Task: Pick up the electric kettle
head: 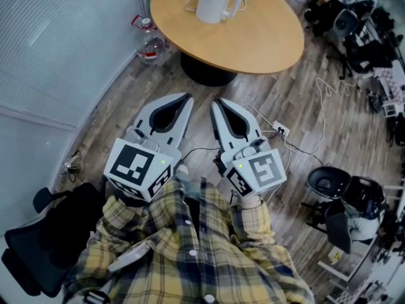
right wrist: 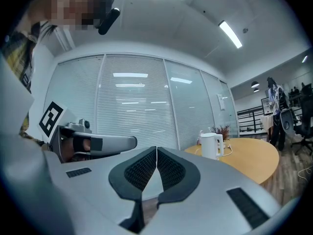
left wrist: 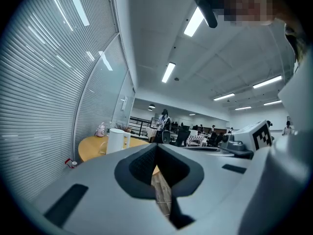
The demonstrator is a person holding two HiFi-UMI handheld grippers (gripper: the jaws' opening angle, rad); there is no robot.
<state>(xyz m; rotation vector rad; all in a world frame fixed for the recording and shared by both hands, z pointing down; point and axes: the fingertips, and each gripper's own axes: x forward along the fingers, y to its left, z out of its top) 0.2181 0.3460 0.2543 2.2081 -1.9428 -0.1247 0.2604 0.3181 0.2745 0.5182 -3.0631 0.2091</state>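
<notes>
Electric kettle point(head: 215, 0): white, upright, long axis vertical. It stands on the round wooden counter point(head: 253, 40), towards the rim farthest from the person. In the head view its handle points to the right.

From the kettle back towards the person, both tools are off the counter, over the floor and well apart from the kettle, held level and side by side.
- Left tool point(head: 188, 97): jaws together, nothing between them.
- Right tool point(head: 216, 102): jaws together, also empty.

Key relation: the kettle lies ahead of both tools, nearly in line with the right tool's tips.

Judgement: the right tool is marginally nearer to the handle side. Either tool must open its jaws before reaching in.
</notes>
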